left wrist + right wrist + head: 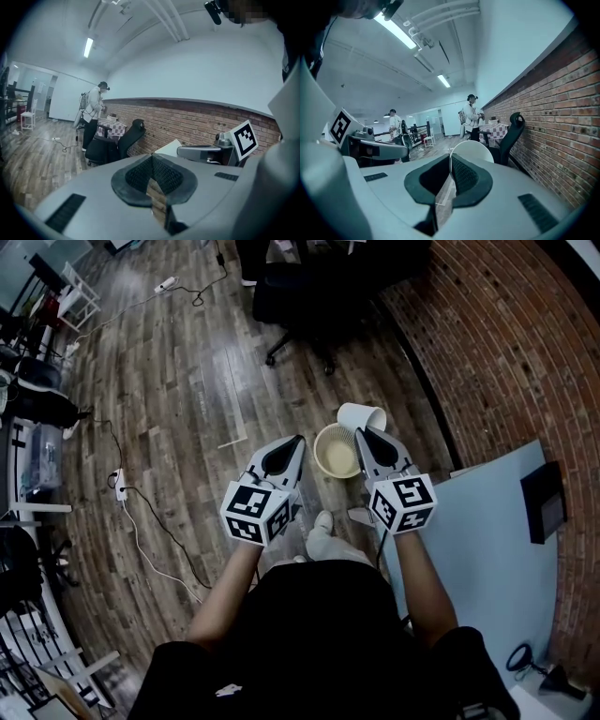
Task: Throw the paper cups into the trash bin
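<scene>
Arms: both forearms were held out in front of the standing person, side by side, with the grippers pointing away and slightly down.
Left gripper [299, 440]: clenched on nothing. Its pads met at the tips, and only floorboards showed through the gap beneath them.
Right gripper [361, 431]: grasping the paper cup [363, 416], with the cup's thin white wall pinched between the pads.
Paper cup: it stuck out past the far end of the right jaws, tipped on its side and clear of the floor.
Trash bin [318, 448]: round and open, it stood on the wooden floor just ahead of the person's shoe [323, 519]. From above it showed between the two grippers, with the cup just past its far right rim.
Head view alone: the bin, the forearms and the shoe.
Gripper views alone: the pinch itself, the cup's pale round shape [473, 149] rising behind the right pads, another person [93, 112] standing far off by a checked table, and the ceiling lights.
</scene>
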Tool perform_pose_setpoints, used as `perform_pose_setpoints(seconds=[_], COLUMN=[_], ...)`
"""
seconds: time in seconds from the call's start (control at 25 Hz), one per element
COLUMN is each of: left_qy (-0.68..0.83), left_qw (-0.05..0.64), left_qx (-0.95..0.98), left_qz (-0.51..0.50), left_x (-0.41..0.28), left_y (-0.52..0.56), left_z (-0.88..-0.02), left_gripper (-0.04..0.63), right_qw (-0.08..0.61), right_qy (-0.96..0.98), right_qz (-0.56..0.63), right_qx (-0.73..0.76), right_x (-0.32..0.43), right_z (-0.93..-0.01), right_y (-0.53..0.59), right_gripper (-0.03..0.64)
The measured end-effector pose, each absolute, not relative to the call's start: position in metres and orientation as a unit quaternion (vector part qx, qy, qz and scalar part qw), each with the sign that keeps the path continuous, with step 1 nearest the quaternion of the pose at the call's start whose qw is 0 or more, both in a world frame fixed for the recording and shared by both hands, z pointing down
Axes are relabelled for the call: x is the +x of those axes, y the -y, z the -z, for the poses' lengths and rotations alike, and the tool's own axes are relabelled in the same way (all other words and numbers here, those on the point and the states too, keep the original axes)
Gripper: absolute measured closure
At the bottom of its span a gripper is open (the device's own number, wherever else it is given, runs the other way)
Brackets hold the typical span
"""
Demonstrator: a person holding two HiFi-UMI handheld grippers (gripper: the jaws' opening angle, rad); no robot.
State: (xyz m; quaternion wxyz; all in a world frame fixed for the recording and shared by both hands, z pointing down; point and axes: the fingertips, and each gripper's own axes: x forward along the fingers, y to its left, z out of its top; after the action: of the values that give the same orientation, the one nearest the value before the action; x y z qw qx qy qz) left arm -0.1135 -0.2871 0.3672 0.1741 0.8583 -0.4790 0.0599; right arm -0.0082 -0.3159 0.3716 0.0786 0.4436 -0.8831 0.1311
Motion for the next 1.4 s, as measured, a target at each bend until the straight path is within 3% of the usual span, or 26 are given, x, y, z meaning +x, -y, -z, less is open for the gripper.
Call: perform_pose_setpoints(seconds=[1.4], left_qy=[0.372], left_qw=[0.169], left_qx=[0.909], left_qz=[-0.080], left_x=[-0.060], left_y=[0.427], left_z=[-0.378], left_gripper=[0.588], right_qw=[0.085], right_qy=[0.825], right_qz=[-0.163], right_qx=[0.534], right_x=[0.035], right_z=[-0.402], right_y=[0.416], right_gripper=[0.598])
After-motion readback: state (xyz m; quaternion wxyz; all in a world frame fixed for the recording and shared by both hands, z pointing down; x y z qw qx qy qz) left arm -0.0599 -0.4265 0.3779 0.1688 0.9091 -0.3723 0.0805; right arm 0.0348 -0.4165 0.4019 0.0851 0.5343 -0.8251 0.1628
